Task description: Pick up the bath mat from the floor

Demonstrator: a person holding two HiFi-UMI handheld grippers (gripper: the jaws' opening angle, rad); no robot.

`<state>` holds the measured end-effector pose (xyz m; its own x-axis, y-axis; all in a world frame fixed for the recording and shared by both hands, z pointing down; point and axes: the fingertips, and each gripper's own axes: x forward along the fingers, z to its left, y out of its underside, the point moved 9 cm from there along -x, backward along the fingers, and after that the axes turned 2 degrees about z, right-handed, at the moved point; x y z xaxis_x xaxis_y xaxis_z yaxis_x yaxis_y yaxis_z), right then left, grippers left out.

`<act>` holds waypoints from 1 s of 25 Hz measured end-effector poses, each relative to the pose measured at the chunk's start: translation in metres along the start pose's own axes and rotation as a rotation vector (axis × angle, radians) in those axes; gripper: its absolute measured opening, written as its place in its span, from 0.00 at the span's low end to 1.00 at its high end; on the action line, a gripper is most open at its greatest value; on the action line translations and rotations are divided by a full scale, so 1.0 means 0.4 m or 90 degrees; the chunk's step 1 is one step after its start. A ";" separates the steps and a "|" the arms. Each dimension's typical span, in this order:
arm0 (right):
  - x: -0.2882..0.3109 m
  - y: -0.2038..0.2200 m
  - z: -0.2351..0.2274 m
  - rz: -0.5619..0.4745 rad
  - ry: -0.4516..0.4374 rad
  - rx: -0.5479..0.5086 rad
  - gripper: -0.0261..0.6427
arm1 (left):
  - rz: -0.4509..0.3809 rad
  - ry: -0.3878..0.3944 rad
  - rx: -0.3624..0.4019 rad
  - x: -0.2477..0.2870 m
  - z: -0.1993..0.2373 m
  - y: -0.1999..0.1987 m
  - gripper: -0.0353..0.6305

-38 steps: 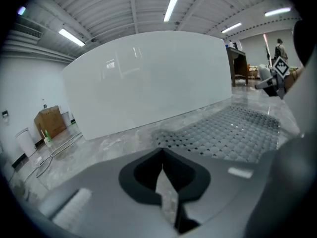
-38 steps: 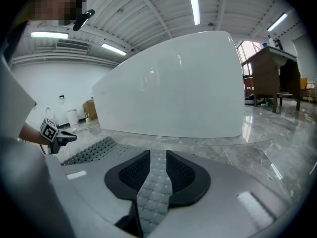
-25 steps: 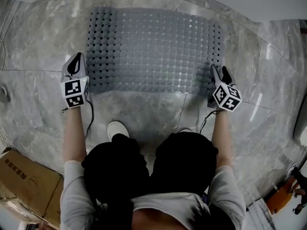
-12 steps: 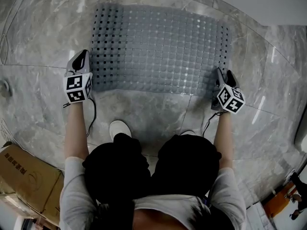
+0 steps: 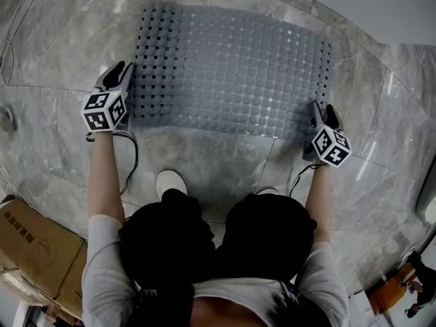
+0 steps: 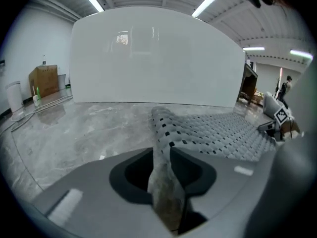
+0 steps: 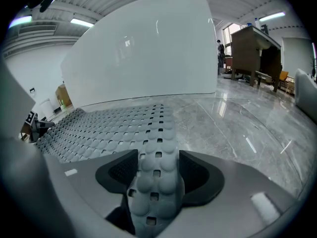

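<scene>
A grey bath mat (image 5: 231,67) with rows of bumps and square holes lies on the marble floor (image 5: 61,60). My left gripper (image 5: 121,70) is at the mat's left edge near the front corner. Its jaws are opening, and the upturned edge of the mat (image 6: 161,133) stands between them with small gaps on both sides. My right gripper (image 5: 321,111) is at the mat's right front corner with its jaws wide apart. A strip of the mat (image 7: 157,157) runs between them. The mat (image 7: 109,125) spreads away to the left in the right gripper view.
A cardboard box (image 5: 34,251) stands at the lower left. The person's white shoe (image 5: 168,181) is just behind the mat's front edge. A white curved wall (image 6: 153,58) rises beyond the mat. A wooden desk (image 7: 252,48) stands far off on the right.
My left gripper has moved forward and to the right, from the bare floor beside the mat onto its left edge. The right gripper has stayed at the right front corner.
</scene>
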<state>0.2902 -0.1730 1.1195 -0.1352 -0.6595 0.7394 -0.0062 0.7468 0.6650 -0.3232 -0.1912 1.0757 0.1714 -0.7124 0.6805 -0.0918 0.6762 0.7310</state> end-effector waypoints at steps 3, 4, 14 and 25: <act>0.000 0.001 0.001 0.000 0.000 0.000 0.44 | -0.017 0.031 -0.017 -0.001 -0.001 -0.020 0.26; 0.000 0.000 0.001 0.000 0.000 -0.001 0.44 | -0.018 0.033 -0.013 0.001 -0.004 -0.024 0.25; 0.003 -0.002 0.003 -0.001 0.001 -0.002 0.44 | 0.022 0.047 0.001 0.041 -0.004 -0.011 0.23; 0.002 0.003 0.004 -0.001 0.006 -0.003 0.44 | 0.015 0.057 -0.002 0.034 0.014 -0.019 0.33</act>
<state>0.2883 -0.1725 1.1207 -0.1266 -0.6615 0.7392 -0.0024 0.7454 0.6666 -0.3256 -0.2069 1.0798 0.2564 -0.6767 0.6901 -0.0933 0.6934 0.7145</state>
